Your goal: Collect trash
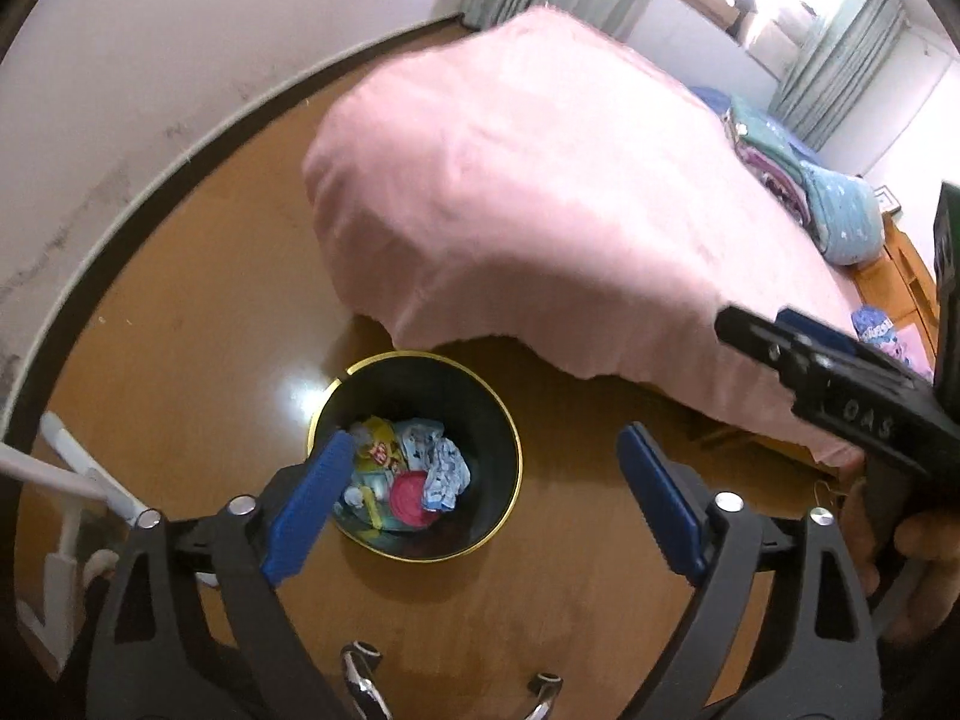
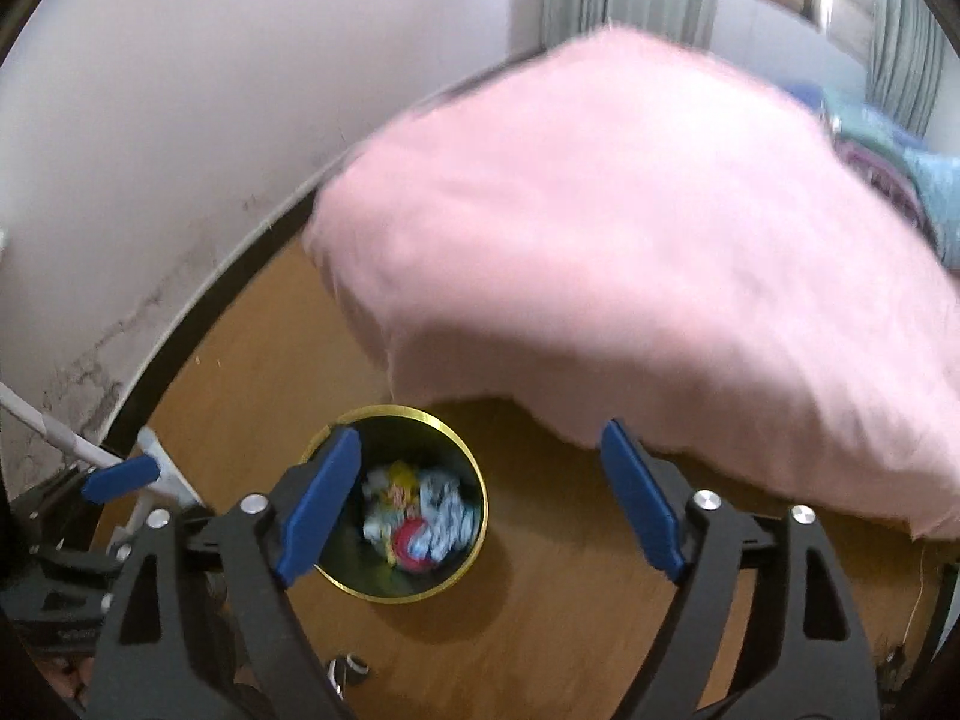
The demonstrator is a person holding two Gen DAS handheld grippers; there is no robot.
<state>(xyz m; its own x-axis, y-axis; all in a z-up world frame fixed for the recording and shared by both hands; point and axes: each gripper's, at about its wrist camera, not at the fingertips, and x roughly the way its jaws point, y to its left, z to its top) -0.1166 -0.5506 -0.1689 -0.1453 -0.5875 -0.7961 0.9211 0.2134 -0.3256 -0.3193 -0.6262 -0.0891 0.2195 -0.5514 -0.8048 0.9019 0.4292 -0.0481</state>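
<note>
A dark round bin (image 1: pixel 420 387) with a gold rim stands on the wooden floor beside the bed. Inside it lies trash (image 1: pixel 414 468): a yellow wrapper, crumpled blue-and-white paper and a pink lid. My left gripper (image 1: pixel 485 435) hangs above the bin, open, with nothing between its blue pads (image 1: pixel 306 504). My right gripper (image 2: pixel 480 431) is also open and empty above the same bin (image 2: pixel 414 438), where the trash (image 2: pixel 420 510) looks blurred. The right gripper's black body (image 1: pixel 870 414), held by a hand, shows at the right of the left wrist view.
A bed with a pink cover (image 1: pixel 540 180) overhangs the floor just behind the bin. A white wall with a dark skirting runs along the left. A white stand (image 1: pixel 66 480) leans at the left. Folded bedding (image 1: pixel 840 216) lies far right.
</note>
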